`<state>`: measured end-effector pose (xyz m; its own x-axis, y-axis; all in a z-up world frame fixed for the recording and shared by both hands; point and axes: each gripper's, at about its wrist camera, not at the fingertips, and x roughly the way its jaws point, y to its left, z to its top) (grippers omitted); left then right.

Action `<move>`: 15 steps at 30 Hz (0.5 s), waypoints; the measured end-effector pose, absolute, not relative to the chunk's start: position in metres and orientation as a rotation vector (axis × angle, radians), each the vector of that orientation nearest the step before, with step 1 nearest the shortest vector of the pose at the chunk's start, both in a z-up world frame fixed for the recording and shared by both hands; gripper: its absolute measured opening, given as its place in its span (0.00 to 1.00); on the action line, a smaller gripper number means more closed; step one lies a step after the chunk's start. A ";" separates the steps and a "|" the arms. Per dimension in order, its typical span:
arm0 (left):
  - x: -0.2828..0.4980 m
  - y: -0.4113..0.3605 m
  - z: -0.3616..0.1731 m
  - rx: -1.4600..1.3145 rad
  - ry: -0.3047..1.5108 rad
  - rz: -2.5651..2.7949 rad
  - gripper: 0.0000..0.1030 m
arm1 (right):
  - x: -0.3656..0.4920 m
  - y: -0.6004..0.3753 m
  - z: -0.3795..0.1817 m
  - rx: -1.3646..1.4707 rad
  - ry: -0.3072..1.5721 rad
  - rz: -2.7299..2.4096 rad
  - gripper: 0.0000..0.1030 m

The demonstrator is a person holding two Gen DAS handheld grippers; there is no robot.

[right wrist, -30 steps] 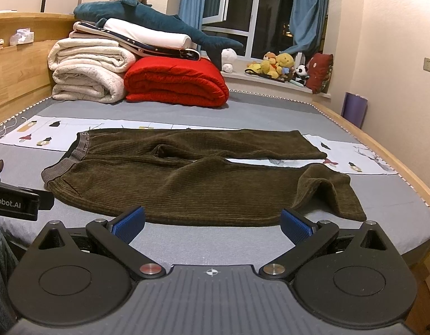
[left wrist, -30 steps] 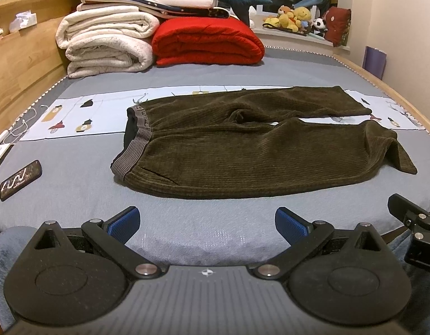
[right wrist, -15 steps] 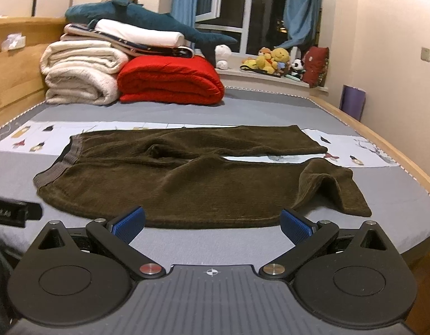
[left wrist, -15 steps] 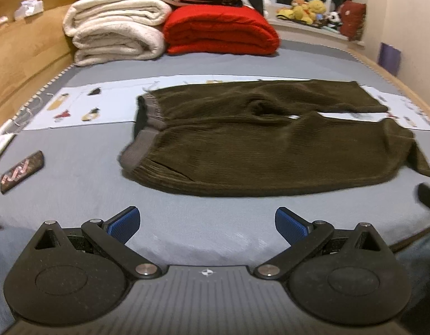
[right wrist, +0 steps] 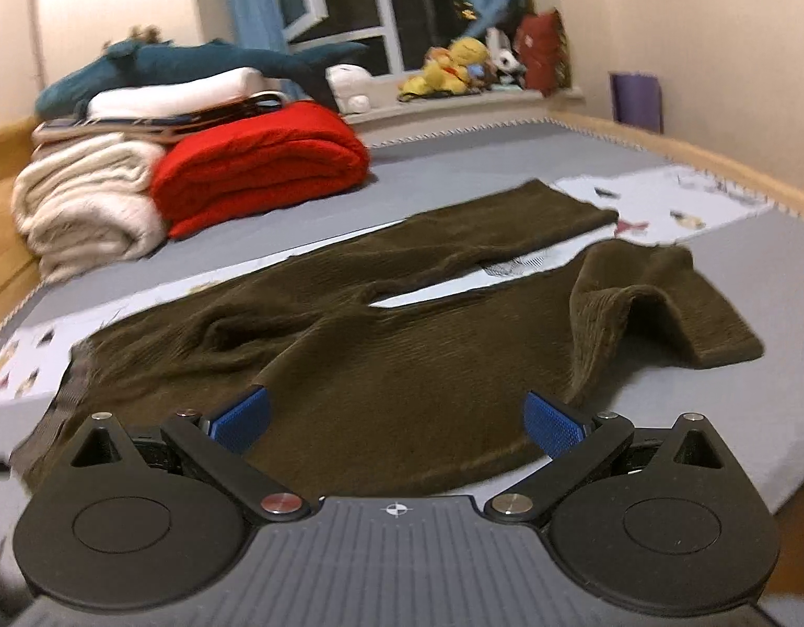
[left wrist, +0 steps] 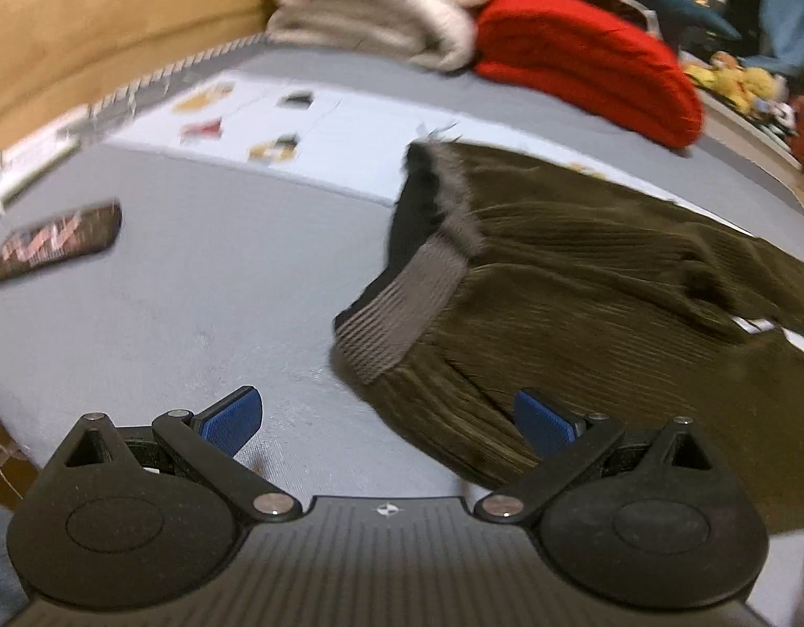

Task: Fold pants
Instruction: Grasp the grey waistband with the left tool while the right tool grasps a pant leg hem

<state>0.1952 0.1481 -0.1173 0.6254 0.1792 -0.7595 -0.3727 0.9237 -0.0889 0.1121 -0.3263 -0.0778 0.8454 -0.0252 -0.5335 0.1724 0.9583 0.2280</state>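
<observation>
While spread flat on the bed (right wrist: pixel 506 162), near the red blanket (right wrist: pixel 260 162), pants (right wrist: pixel 402 345) not yet folded: legs apart, near hem rumpled. Left tool (left wrist: pixel 386 418) released just beside the waistband (left wrist: pixel 396 313); right tool (right wrist: pixel 396 418) released over the near leg. All folds left.

Dark olive ribbed pants (right wrist: pixel 402 366) (grey waistband (left wrist: pixel 402 308)) lie on a grey bed (left wrist: pixel 193 313) near a red blanket (right wrist: pixel 260 167).

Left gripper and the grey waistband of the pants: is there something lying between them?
No. In the left wrist view only bare grey bedsheet separates the open left gripper from the waistband.
</observation>
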 end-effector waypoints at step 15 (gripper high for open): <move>0.273 0.167 -0.158 -0.474 0.854 0.476 0.57 | 0.185 -0.389 -0.126 0.776 0.670 -0.206 0.99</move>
